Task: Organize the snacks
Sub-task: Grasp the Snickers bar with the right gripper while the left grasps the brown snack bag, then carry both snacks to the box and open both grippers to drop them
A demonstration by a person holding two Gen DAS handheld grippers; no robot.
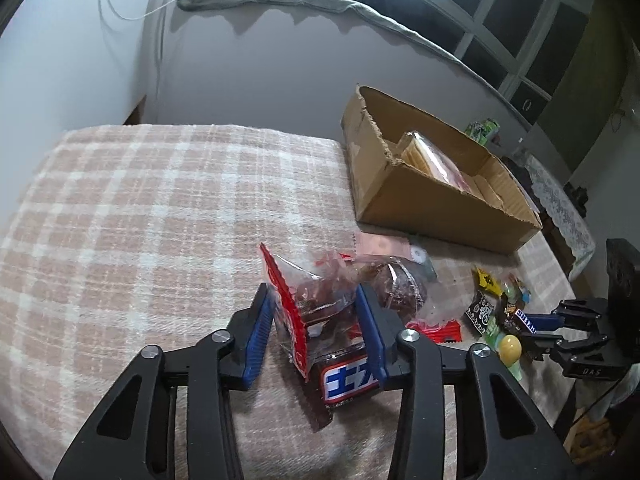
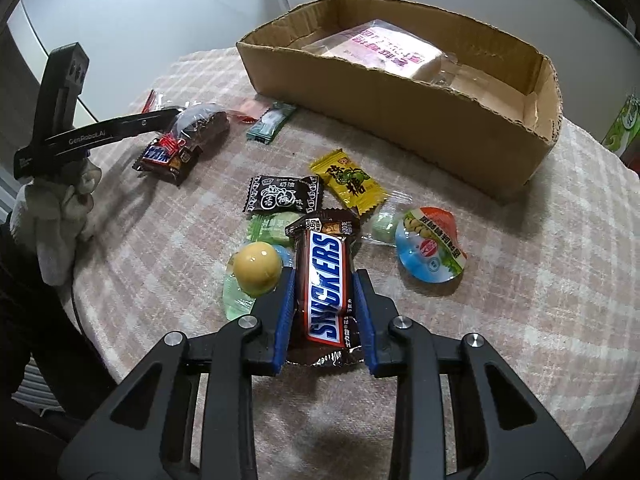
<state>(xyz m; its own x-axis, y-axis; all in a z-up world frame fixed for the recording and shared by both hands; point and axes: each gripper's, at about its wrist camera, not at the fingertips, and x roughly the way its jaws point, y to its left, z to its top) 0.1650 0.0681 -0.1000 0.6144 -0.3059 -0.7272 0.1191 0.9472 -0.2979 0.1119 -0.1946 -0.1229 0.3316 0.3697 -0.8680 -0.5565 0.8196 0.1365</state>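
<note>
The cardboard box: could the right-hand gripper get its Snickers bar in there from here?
Probably yes. The right gripper grips the Snickers bar, the cardboard box has an open top, and only low, flat sweets lie between.

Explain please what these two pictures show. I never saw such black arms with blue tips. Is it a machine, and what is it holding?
No machine: a person holds one tool in each hand, with a camera looking along each tool's two fingers. One picture comes from the left tool, the other from the right. The right tongs are shut on a Snickers bar. The left tongs are around a clear red-edged snack bag, above a second Snickers bar; a firm grip is unclear. On the checked cloth lie more sweets, such as a yellow candy, beside a cardboard box that holds a pink packet.
</note>
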